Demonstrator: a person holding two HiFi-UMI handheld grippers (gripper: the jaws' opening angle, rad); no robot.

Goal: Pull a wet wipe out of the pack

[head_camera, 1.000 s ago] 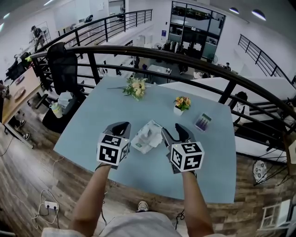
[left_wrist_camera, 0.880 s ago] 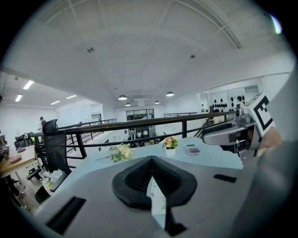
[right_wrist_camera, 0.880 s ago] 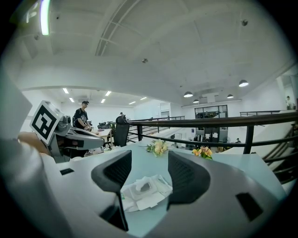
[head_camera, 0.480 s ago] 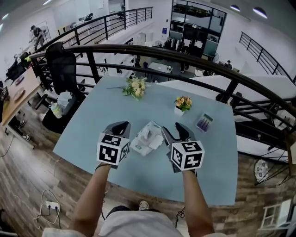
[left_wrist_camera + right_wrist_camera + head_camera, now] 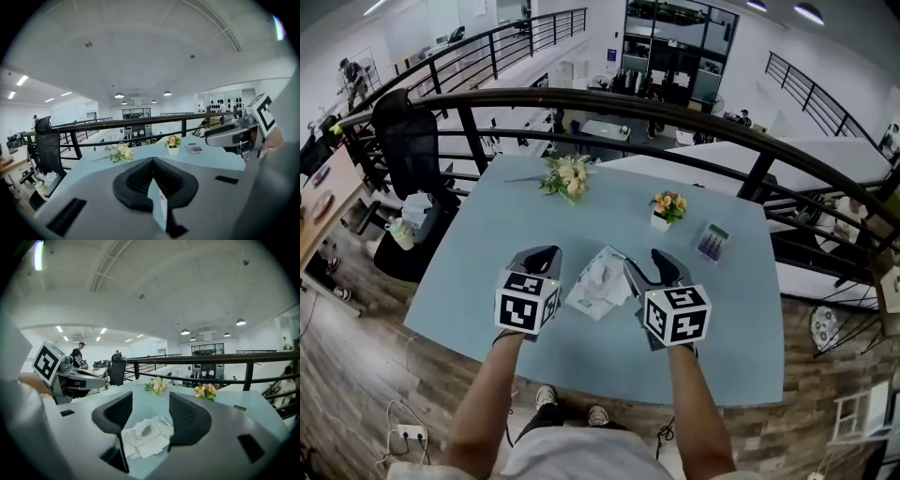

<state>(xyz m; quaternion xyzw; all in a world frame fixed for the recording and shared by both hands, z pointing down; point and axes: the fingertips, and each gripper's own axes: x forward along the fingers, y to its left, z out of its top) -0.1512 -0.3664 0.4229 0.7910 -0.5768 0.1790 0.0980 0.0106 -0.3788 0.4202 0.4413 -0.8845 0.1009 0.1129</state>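
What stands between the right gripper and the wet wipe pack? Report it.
Nothing visible does. The right gripper, open, faces the wet wipe pack lying on the table, with only bare tabletop between them. The left gripper is on the pack's other side, and the potted flowers stand well beyond it.

Wet wipe pack [image 5: 598, 283] lying flat on the pale blue table [image 5: 609, 220], toward its near edge.
It is a soft white packet, rumpled and loosely spread at the edges. A greyish oval opening [image 5: 147, 430] shows in its top face. At the far end a crumpled white wipe [image 5: 605, 264] seems to stand up out of it, though its folds are hard to tell from the wrapper.
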